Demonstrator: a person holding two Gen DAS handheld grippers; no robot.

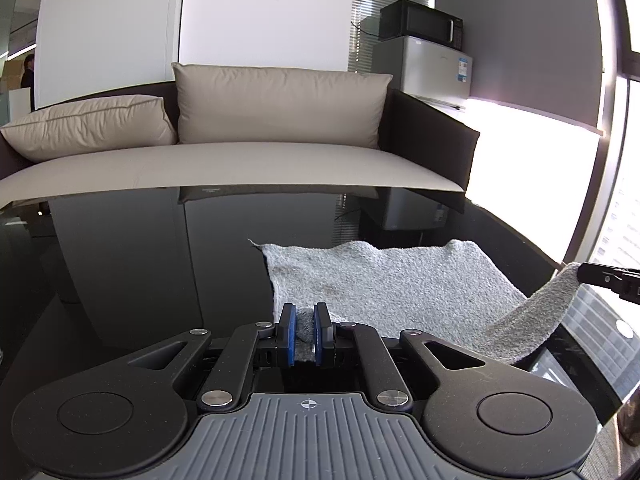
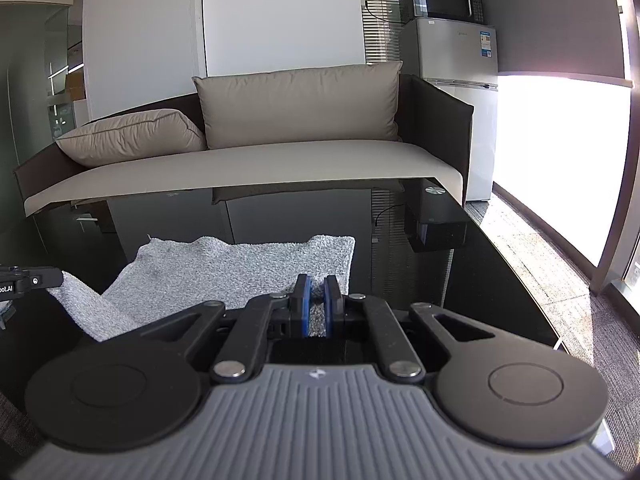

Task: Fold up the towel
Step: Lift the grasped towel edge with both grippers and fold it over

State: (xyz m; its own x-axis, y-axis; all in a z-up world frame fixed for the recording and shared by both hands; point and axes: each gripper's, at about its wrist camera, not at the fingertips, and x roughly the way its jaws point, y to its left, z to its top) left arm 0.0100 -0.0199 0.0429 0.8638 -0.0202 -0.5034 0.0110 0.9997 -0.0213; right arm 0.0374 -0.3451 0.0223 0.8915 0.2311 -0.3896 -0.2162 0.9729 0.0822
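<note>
A grey terry towel [image 1: 384, 280] lies spread on a glossy black table [image 1: 160, 264]. My left gripper [image 1: 305, 320] is shut on the towel's near left corner, a wad of grey cloth pinched between its blue pads. In the right wrist view the towel [image 2: 240, 268] stretches ahead and my right gripper [image 2: 316, 300] is shut on its near right corner. Both near corners are lifted off the table. The right gripper's tip [image 1: 608, 276] shows at the left wrist view's right edge, with a strip of towel hanging from it. The left gripper's tip [image 2: 28, 280] shows at the right wrist view's left edge.
A beige sofa [image 1: 240, 164] with two cushions stands just beyond the table's far edge. A small fridge [image 2: 460, 76] with a microwave [image 2: 444, 0] on top stands to the right of it. Bright windows [image 2: 560, 160] and carpet run along the right side.
</note>
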